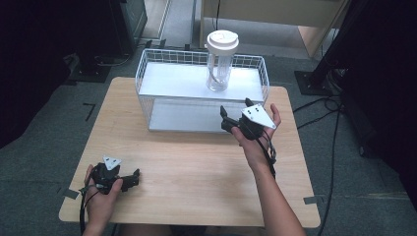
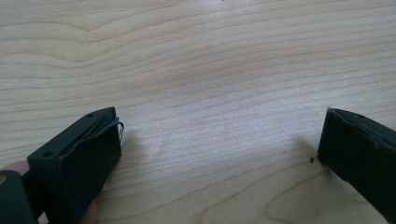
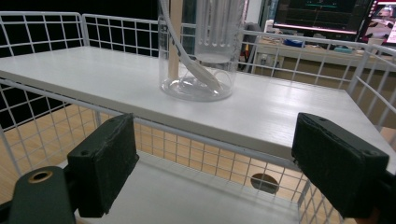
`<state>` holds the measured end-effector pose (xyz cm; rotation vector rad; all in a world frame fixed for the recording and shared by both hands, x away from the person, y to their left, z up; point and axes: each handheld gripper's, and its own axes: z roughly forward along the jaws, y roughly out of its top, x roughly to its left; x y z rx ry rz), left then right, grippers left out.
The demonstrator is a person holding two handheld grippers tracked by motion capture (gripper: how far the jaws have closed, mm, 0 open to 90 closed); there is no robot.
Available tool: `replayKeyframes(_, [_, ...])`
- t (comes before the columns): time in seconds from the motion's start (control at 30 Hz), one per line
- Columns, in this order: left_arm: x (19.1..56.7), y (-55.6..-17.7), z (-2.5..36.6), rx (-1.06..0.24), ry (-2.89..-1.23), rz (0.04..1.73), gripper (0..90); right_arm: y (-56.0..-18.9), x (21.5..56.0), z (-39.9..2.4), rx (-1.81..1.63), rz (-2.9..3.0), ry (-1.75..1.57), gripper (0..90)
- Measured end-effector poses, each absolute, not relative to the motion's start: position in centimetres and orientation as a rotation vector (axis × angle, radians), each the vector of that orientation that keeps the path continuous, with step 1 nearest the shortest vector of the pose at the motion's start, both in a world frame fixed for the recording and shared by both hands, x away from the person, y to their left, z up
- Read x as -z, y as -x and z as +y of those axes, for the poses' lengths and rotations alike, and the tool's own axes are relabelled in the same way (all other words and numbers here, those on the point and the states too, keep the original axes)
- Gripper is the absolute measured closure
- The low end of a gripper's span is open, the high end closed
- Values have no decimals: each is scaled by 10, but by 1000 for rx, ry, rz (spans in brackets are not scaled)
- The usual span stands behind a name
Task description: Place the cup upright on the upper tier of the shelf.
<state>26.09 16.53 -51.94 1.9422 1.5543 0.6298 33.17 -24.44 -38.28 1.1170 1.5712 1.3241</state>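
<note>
Clear tumbler ahead of our right hand-held gripper, on the rack's upper shelf.

We hold the right hand-held gripper (image 1: 235, 114) open and empty just before the wire rack (image 1: 147, 78); the tumbler (image 1: 220, 61) stands upright beyond and above it, its long axis vertical. Our left hand-held gripper (image 1: 129, 180), also open, rests far off on the bare wooden tabletop (image 1: 187, 162). Dark floor and cables lie around.

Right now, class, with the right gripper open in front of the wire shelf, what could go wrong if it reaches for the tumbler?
1. The clear tumbler is tall, carries a wide white lid and stands near the upper shelf's front edge; a nudge might tip it off.
2. The right gripper sits below shelf level, so its jaws could strike the wire rack's front rail on the way up.
</note>
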Motion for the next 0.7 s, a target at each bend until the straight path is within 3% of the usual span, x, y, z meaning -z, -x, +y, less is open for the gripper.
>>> replayKeyframes(0.7, [519, -261, 165, -627, -1944, 1555, 0, -286, 421, -302, -1274, 1507, -1244, 143])
